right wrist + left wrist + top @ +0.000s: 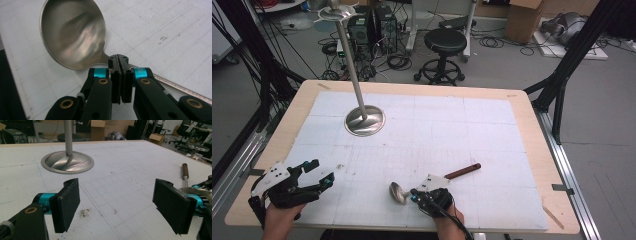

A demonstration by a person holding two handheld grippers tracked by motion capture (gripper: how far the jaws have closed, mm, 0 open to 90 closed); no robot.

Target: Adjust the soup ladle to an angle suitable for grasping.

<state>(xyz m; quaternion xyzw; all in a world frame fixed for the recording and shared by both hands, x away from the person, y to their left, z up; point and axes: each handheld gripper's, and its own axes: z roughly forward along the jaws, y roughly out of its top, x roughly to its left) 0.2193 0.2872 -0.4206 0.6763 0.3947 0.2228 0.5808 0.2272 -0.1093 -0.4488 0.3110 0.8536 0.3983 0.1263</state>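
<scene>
— Right gripper [121,62]? Pressed together over the ladle [400,192] neck; hard to tell whether pinching it.
— Ladle? Flat on the mat [492,130], near edge; bowl left, brown handle right.
— Left gripper [117,202]? Spread wide; well apart, near the stand [364,120].

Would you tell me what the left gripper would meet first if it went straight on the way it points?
Probably nothing soon: the left gripper faces bare mat; the stand base sits left of its line, though depth is unclear.
</scene>
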